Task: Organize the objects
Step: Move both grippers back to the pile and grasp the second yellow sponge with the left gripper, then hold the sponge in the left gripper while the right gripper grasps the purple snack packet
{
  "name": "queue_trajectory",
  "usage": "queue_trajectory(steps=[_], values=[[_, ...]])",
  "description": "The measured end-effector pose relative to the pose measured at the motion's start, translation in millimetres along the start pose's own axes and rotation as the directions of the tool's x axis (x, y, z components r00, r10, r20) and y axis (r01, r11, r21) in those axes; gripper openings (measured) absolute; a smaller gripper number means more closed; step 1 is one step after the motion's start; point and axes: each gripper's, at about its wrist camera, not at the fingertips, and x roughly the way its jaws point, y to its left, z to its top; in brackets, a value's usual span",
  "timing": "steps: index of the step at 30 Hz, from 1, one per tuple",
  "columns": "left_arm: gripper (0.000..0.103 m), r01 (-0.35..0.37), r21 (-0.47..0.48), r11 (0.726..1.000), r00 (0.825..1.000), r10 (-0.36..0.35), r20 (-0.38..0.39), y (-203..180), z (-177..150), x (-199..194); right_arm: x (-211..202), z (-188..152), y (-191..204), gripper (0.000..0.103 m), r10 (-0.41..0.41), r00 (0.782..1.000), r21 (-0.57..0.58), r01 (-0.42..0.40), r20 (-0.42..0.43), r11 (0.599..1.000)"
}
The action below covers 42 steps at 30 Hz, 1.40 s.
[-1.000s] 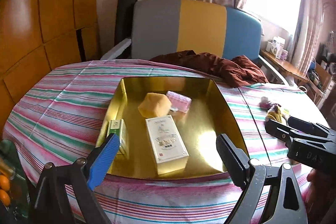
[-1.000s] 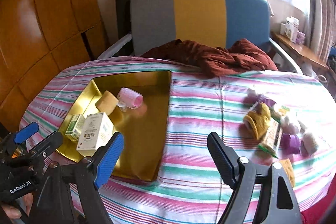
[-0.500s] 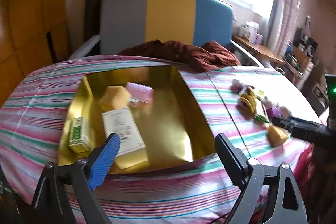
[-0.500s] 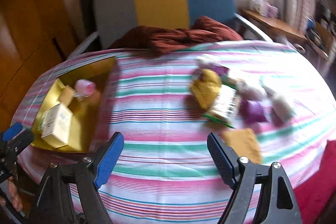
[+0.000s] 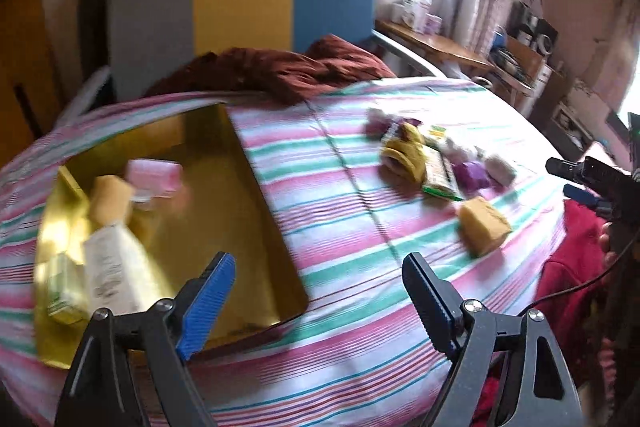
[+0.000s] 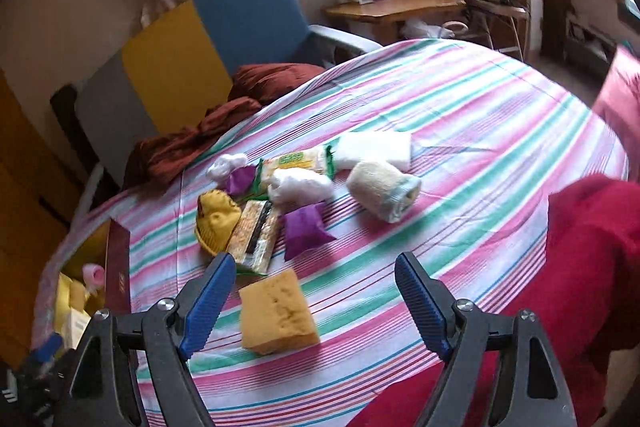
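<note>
2 grippers tilt downward over the striped tablecloth [image 6: 460, 115]. Left gripper [image 5: 318, 291], jaws just narrowing, grasps nothing beside the gold tray [image 5: 256, 211]. Right gripper [image 6: 316, 291], jaws spread and unladen, hovers above the yellow sponge [image 6: 276, 313].

boxes in tray [image 5: 256, 187], sponge [image 5: 482, 223] perhaps rightward

Gold tray [image 5: 256, 187] – one, holding four items. Loose on striped cloth [image 6: 480, 115]: one yellow sponge [image 6: 276, 311], two purple packets [image 6: 306, 227], two snack packs [image 6: 256, 231].
</note>
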Motion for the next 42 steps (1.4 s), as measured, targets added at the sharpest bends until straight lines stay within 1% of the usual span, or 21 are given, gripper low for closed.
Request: queue_trajectory(steps=[2, 3, 4, 6, 7, 10, 13, 15, 19, 20, 21, 26, 31, 33, 35, 36, 37, 40, 42], values=[[0.084, 0.019, 0.013, 1.0, 0.999, -0.018, -0.03, -9.3, 4.4, 13.2, 1.3, -1.2, -11.2, 0.084, 0.045, 0.999, 0.055, -0.045, -0.007, 0.997], [0.079, 0.028, 0.02, 0.999, 0.999, -0.027, -0.043, -13.6, 6.3, 19.0, 2.0, -2.0, -15.5, 0.084, 0.064, 0.998, 0.081, -0.063, -0.008, 0.995], [0.077, 0.033, 0.026, 0.999, 0.998, -0.032, -0.054, -17.4, 8.0, 24.6, 1.4, -2.4, -17.1, 0.084, 0.072, 0.997, 0.089, -0.071, -0.002, 0.993], [0.077, 0.053, 0.035, 0.998, 0.995, -0.05, -0.082, -27.8, 12.0, 38.0, 2.0, -2.7, -15.9, 0.085, 0.085, 0.996, 0.088, -0.084, -0.003, 0.993], [0.077, 0.078, 0.037, 0.996, 0.992, -0.074, -0.101, -33.6, 14.4, 44.8, 3.0, -2.6, -14.3, 0.085, 0.088, 0.996, 0.084, -0.087, -0.008, 0.993], [0.077, 0.134, 0.032, 0.99, 0.984, -0.13, -0.122, -47.0, 20.7, 58.1, 4.6, -3.2, -12.8, 0.085, 0.101, 0.995, 0.081, -0.099, -0.017, 0.992], [0.077, 0.2, 0.03, 0.979, 0.968, -0.193, -0.161, -68.8, 28.9, 78.1, 3.4, -4.4, -15.1, 0.085, 0.134, 0.991, 0.097, -0.132, -0.005, 0.986], [0.077, 0.23, 0.046, 0.972, 0.961, -0.219, -0.17, -83.1, 33.0, 86.8, 2.9, -4.5, -16.5, 0.085, 0.16, 0.987, 0.11, -0.159, 0.006, 0.981], [0.075, 0.28, 0.075, 0.957, 0.942, -0.259, -0.212, -112.9, 44.0, 108.8, 2.7, -4.5, -17.0, 0.085, 0.178, 0.984, 0.119, -0.178, 0.01, 0.977], [0.075, 0.307, 0.074, 0.949, 0.932, -0.284, -0.224, -121.4, 47.0, 114.4, 2.3, -4.7, -17.5, 0.085, 0.184, 0.983, 0.123, -0.185, 0.014, 0.975], [0.075, 0.321, 0.075, 0.944, 0.927, -0.297, -0.231, -126.6, 48.6, 117.6, 1.8, -4.7, -18.5, 0.085, 0.19, 0.982, 0.127, -0.191, 0.019, 0.973], [0.075, 0.312, 0.075, 0.947, 0.916, -0.279, -0.29, -155.2, 49.2, 142.4, -3.8, -5.6, -25.5, 0.085, 0.229, 0.97, 0.166, -0.239, 0.077, 0.957], [0.077, 0.282, 0.02, 0.959, 0.901, -0.258, -0.348, -170.7, 48.5, 166.2, -2.9, -4.6, -26.0, 0.085, 0.24, 0.968, 0.169, -0.251, 0.078, 0.953], [0.077, 0.268, 0.023, 0.963, 0.903, -0.243, -0.355, -177.1, 47.5, 174.3, -3.3, -4.9, -26.9, 0.085, 0.246, 0.966, 0.172, -0.257, 0.084, 0.951], [0.075, 0.248, 0.053, 0.967, 0.906, -0.212, -0.367, -181.7, 45.8, 181.9, -3.3, -4.8, -27.2, 0.085, 0.247, 0.966, 0.172, -0.258, 0.084, 0.951], [0.073, 0.243, 0.082, 0.967, 0.914, -0.2, -0.352, -183.0, 45.0, 180.5, -3.2, -4.8, -27.4, 0.085, 0.247, 0.966, 0.172, -0.258, 0.083, 0.951], [0.068, 0.231, 0.115, 0.966, 0.921, -0.179, -0.346, -183.6, 42.9, 178.6, -3.5, -5.0, -27.7, 0.085, 0.248, 0.965, 0.173, -0.258, 0.082, 0.95], [0.059, 0.248, 0.155, 0.956, 0.928, -0.189, -0.32, -175.3, 35.3, 169.3, -2.9, -5.0, -27.0, 0.085, 0.246, 0.966, 0.17, -0.255, 0.075, 0.952], [0.058, 0.253, 0.162, 0.954, 0.934, -0.197, -0.298, -162.4, 27.5, 159.6, -1.0, -4.6, -24.7, 0.085, 0.233, 0.971, 0.162, -0.24, 0.059, 0.957]])
